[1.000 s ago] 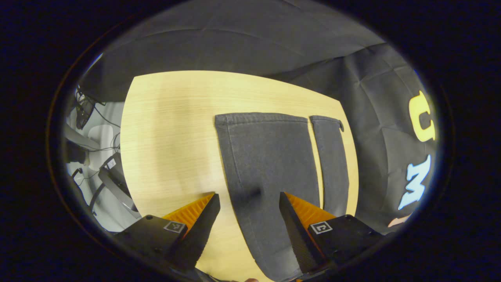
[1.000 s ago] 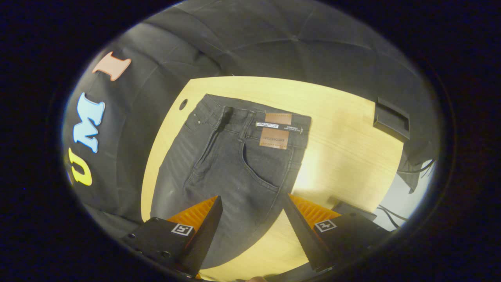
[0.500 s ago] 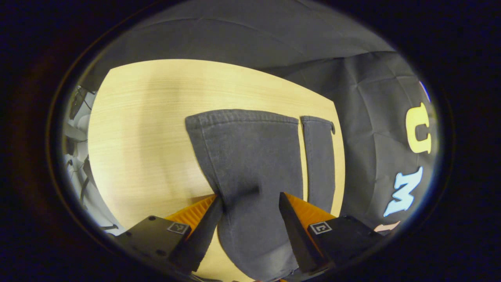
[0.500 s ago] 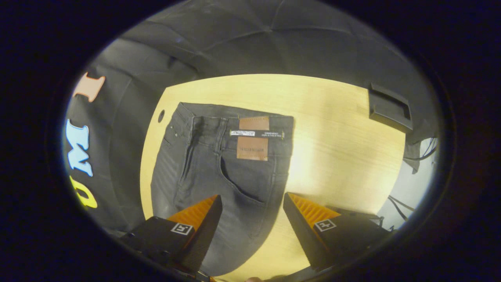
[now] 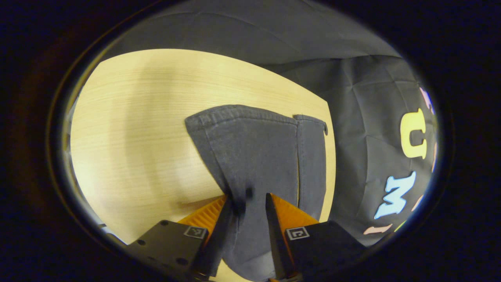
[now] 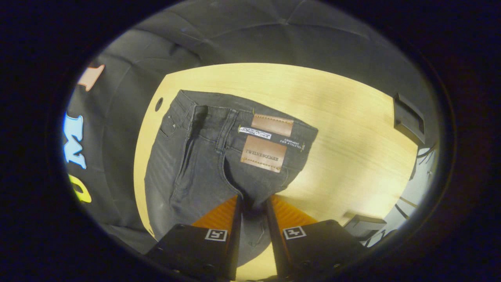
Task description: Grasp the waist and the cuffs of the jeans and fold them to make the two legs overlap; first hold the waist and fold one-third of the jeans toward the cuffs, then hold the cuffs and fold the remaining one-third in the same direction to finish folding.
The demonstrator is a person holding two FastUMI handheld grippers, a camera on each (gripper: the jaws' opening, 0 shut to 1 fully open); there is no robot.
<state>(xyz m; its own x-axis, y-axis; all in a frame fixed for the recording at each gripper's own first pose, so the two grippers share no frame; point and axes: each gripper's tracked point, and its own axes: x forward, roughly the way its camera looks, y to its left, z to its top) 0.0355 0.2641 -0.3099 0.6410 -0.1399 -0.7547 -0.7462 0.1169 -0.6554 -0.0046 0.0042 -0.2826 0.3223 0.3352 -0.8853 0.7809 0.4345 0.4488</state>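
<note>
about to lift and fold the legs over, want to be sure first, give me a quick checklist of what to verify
1. Left gripper pinched on the near jeans leg: ok, fabric bunches between its fingers.
2. Right gripper pinched on the hip side of the jeans near the waist: ok, cloth gathers into its fingers.
3. Far leg lies flat to receive the fold: ok.
4. Cuffs roughly level with each other: ok.
5. Wooden table free beside the jeans: ok.
6. Both layers of the leg caught in the left grip: cannot tell.
</note>
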